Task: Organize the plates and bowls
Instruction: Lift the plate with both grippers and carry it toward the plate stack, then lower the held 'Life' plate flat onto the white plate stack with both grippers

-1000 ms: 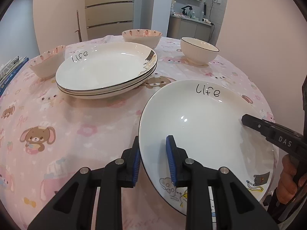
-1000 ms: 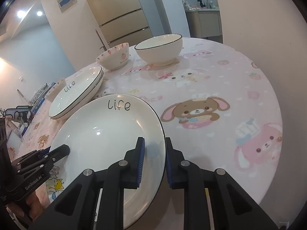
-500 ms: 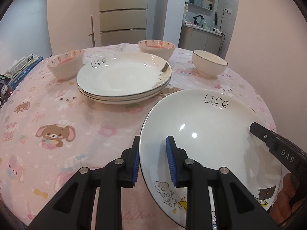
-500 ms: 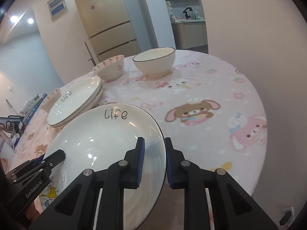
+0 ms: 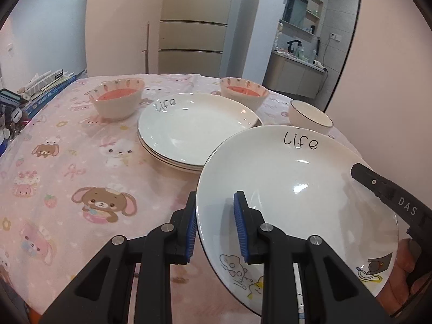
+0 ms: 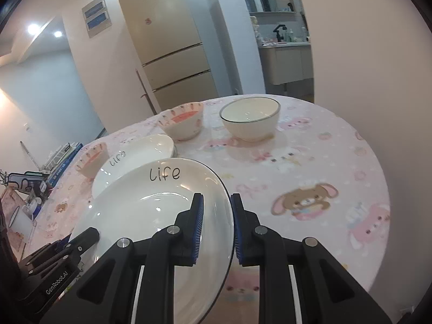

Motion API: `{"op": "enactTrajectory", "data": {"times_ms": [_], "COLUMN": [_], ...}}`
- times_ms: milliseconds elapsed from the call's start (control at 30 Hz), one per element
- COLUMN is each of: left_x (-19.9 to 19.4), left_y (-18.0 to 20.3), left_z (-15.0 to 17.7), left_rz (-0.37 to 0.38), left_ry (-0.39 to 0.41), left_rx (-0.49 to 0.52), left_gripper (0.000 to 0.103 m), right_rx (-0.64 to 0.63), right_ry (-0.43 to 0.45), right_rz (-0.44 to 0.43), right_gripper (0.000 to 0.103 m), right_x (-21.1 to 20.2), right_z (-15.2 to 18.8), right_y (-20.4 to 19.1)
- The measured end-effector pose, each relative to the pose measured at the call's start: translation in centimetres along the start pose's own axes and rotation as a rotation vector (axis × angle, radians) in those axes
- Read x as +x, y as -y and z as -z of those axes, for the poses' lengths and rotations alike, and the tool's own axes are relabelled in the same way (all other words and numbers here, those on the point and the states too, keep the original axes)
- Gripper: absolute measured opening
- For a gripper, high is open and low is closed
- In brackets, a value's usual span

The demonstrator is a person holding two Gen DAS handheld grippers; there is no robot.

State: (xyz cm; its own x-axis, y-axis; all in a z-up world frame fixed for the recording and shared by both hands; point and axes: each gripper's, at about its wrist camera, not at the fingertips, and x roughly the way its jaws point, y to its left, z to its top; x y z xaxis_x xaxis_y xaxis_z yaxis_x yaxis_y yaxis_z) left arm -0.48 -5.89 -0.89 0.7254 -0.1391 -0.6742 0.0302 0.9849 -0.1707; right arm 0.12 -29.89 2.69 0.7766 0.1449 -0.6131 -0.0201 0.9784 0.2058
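Plainly, carried plate: the white "life" plate (image 5: 294, 189) hangs clear above the pink cartoon tablecloth (image 5: 67, 162), tipped a little, its lettering on the far rim.
Left gripper: the left gripper (image 5: 216, 224) has its blue pads pinched narrow on the plate's left rim, one pad under and one over the edge.
Right gripper: the right gripper (image 6: 216, 226) clamps the opposite rim the same narrow way; I'd say two holds on opposite edges keep a wide, slick dish from swinging.
Plate stack: the stack of matching plates (image 5: 197, 129) sits mid-table, just beyond the carried one, and is likely its landing spot.
Bowls: two carrot-patterned bowls (image 5: 117, 98) flank the stack; a plain white bowl (image 6: 249, 117) stands to the right, all still apart from one another.
Risk, my guess: lowering unevenly could chip a rim against the stack.
Edge clutter: books (image 5: 46, 86) lie at the table's left side.
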Motion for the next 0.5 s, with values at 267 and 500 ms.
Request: {"op": "enactTrajectory", "data": {"times_ms": [267,500], "left_x": [1.4,3.8], "left_y": [-3.1,-5.7], "left_z": [-3.3,-6.4], "left_rz": [-0.045,-0.064], "left_ry": [-0.013,-0.049], "left_rx": [-0.043,-0.077], "left_gripper": [0.023,0.023], "right_rx": [-0.029,-0.044], "right_ry": [-0.065,-0.152], "right_rz": [-0.075,-0.1], "right_gripper": [0.022,0.022], "right_x": [3.7,8.1], "right_z": [-3.3,-5.1], "right_y": [-3.1,-5.5]}}
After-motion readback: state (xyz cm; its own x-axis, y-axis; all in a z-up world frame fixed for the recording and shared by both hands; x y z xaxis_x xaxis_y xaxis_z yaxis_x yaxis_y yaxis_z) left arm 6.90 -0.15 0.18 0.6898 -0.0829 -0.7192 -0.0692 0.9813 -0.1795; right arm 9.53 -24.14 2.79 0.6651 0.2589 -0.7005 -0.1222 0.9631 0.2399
